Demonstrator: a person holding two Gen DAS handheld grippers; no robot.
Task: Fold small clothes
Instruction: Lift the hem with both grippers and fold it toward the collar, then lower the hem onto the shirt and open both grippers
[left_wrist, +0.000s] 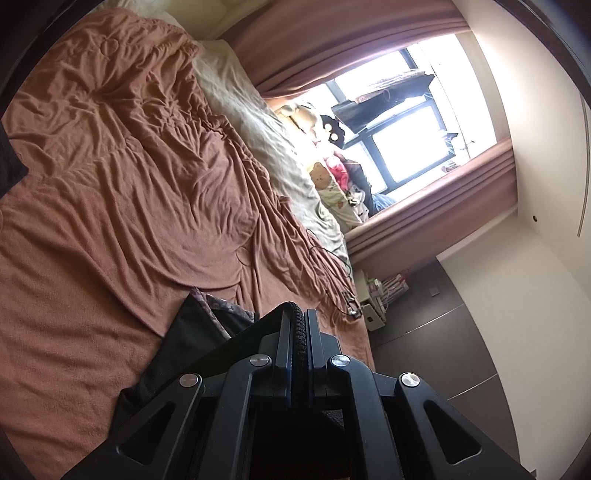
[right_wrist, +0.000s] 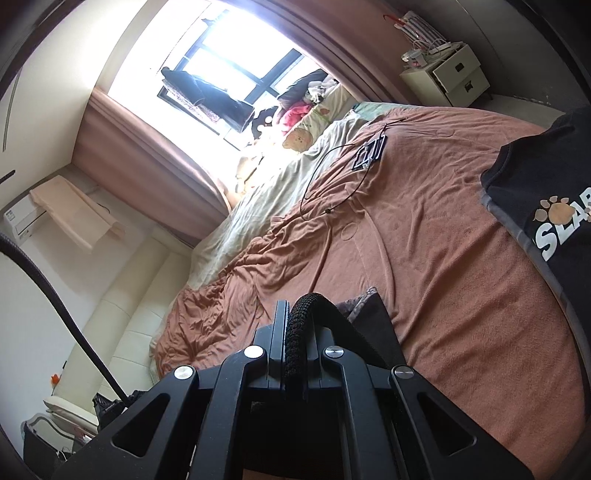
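Observation:
A small black mesh garment (left_wrist: 192, 343) with a patterned inner band hangs from my left gripper (left_wrist: 298, 314), which is shut on its thick knit edge. It drapes down to the left, just over the rust-coloured bed cover (left_wrist: 110, 166). In the right wrist view, my right gripper (right_wrist: 295, 302) is shut on another part of the same black garment (right_wrist: 369, 325); its rolled edge arches out between the fingers and falls to the right. A black T-shirt (right_wrist: 546, 206) with a white and tan paw print lies on the bed cover (right_wrist: 424, 258) at the right edge.
A thin black cable with a small device (right_wrist: 369, 151) lies on the cover near the far bedside. Pillows and plush toys (right_wrist: 299, 136) are piled by the window. A white nightstand (right_wrist: 450, 74) stands beyond the bed. A beige sheet (left_wrist: 258, 122) borders the cover.

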